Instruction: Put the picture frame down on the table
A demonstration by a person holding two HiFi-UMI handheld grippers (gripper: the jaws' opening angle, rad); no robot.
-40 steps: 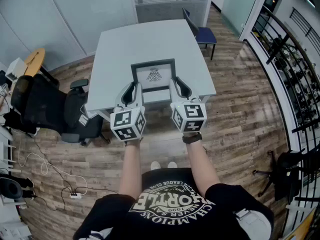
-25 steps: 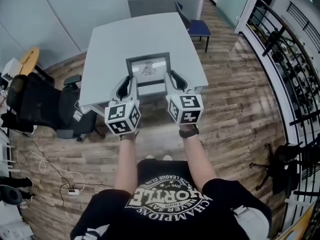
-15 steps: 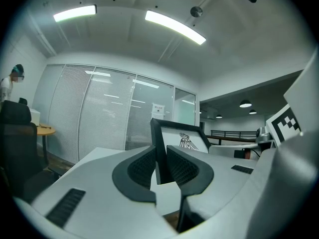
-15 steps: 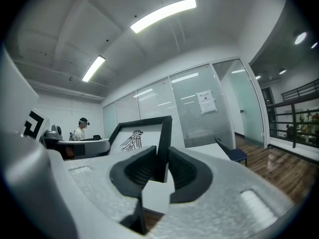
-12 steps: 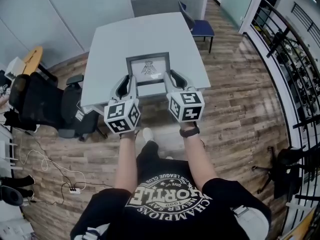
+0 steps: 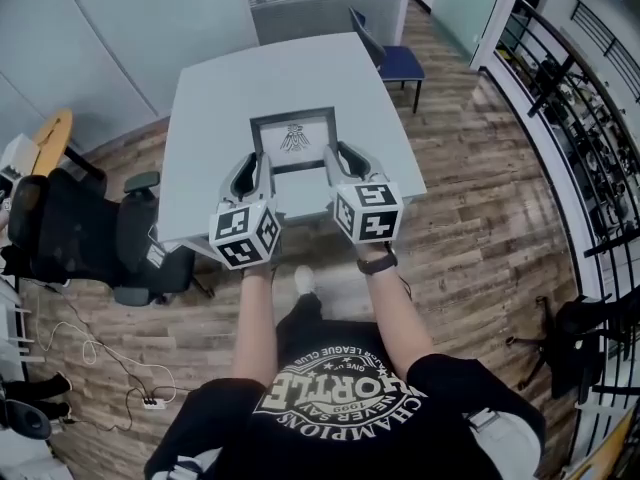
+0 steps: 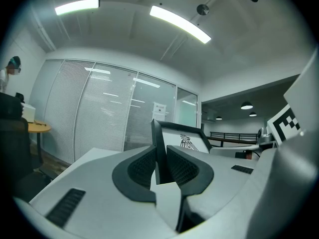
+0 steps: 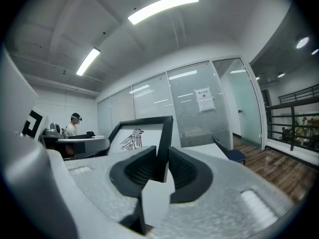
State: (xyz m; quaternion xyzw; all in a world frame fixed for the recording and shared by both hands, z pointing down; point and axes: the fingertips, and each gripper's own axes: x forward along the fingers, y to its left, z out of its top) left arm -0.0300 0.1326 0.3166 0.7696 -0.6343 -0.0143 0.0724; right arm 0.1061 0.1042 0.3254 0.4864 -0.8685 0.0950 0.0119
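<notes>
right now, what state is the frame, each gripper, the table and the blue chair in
picture frame: clamped at both side edges, picture facing the person; table contact unclear
left gripper: shut on the frame's left edge
right gripper: shut on its right edge
table: under the frame
blue chair: unoccupied

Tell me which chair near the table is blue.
The chair at the far right corner of the table, beyond the picture frame; its seat is blue. The office chairs off the table's left side are black.

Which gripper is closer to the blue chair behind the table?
Right. The right gripper grips the picture frame's right edge, on the blue chair's side; the left gripper grips its left edge, farther away.
</notes>
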